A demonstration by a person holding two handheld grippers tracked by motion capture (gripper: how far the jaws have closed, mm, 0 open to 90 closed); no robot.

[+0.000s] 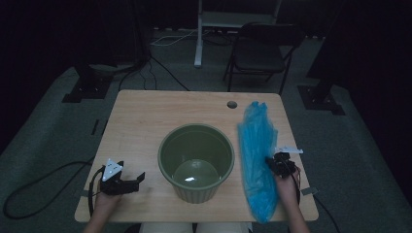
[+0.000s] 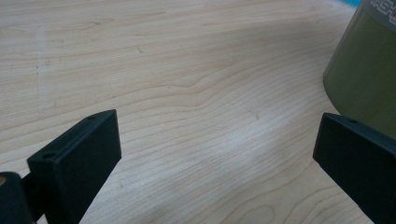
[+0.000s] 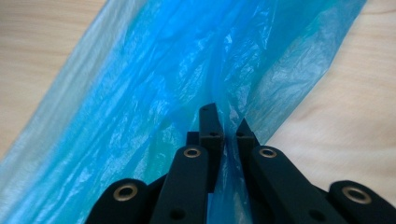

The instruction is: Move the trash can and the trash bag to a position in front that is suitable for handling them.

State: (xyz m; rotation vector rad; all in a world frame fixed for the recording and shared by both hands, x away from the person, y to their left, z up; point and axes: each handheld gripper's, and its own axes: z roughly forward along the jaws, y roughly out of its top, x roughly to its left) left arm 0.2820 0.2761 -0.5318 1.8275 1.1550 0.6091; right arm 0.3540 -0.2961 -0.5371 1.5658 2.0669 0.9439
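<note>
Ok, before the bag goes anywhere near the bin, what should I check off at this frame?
1. Right gripper pinching the blue bag: ok, jaws closed on a fold of plastic.
2. Left gripper free to help: ok, jaws wide apart, nothing between them.
3. Green bin upright with its mouth unobstructed: ok.
4. Bin empty inside: ok, bare bottom visible.
5. Bag mouth opened up: not ok, it lies flat and bunched on the table.
6. Which end of the bag is the opening: cannot tell.

Two black grippers, left gripper (image 1: 127, 183) with grey three-cornered plate and black cable, flat rectangular jaws, right gripper (image 3: 227, 126) with brass-ringed screw holes, bare forearms
</note>
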